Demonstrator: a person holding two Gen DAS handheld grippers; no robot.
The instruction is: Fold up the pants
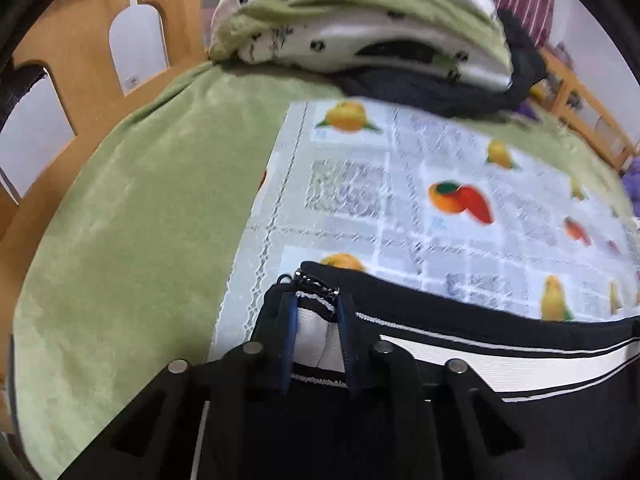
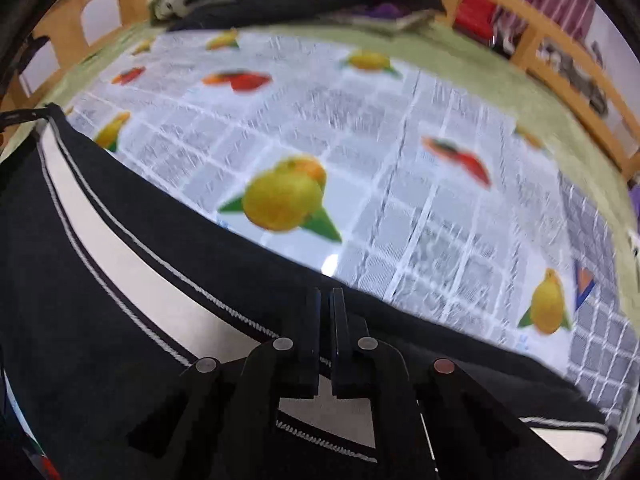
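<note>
Black pants (image 1: pixel 460 320) with a white side stripe lie across a fruit-print cloth (image 1: pixel 400 184). My left gripper (image 1: pixel 318 308) is shut on the pants' end, where a metal zipper pull (image 1: pixel 316 282) shows between the fingers. My right gripper (image 2: pixel 326 300) is shut on the black edge of the pants (image 2: pixel 160 248) further along the same stripe. The fabric stretches between both grippers, lifted slightly above the cloth (image 2: pixel 360 140).
A green blanket (image 1: pixel 140 220) covers the bed under the cloth. Folded bedding and dark clothes (image 1: pixel 380 40) are piled at the far end. A wooden rail (image 1: pixel 80 40) runs at left and another wooden rail (image 2: pixel 560 72) at right.
</note>
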